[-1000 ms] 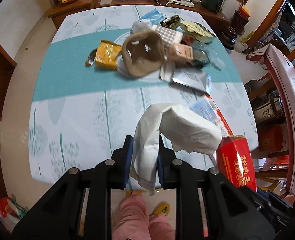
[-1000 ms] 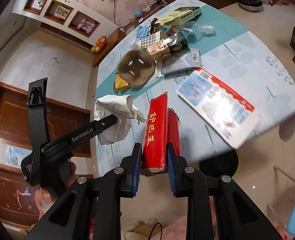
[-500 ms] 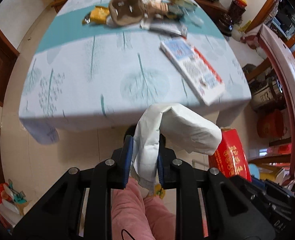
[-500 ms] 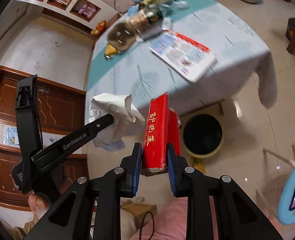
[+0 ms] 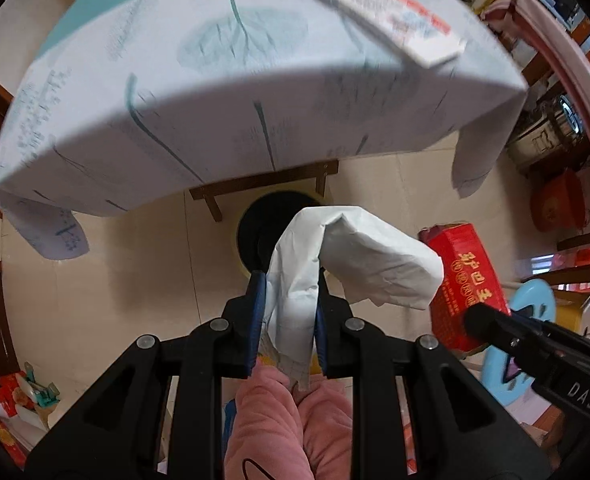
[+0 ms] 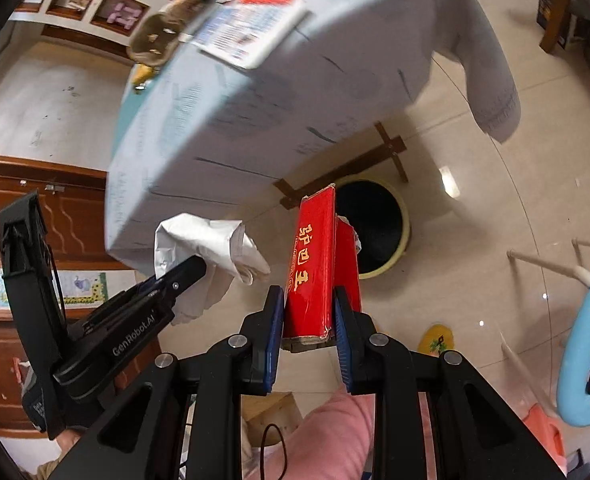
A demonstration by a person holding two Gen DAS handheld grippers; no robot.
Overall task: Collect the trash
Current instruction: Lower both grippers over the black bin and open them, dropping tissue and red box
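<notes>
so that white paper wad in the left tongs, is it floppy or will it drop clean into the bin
Probably floppy: the white paper wad droops over sideways past the left tongs. It looks light and crumpled, so it may flutter or cling to the pads. The black-lined bin sits just beyond it, so a release there likely lands.

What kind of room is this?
Probably a home dining room: a table under a leaf-print cloth, wooden cabinets, a round bin on the tiled floor.
</notes>
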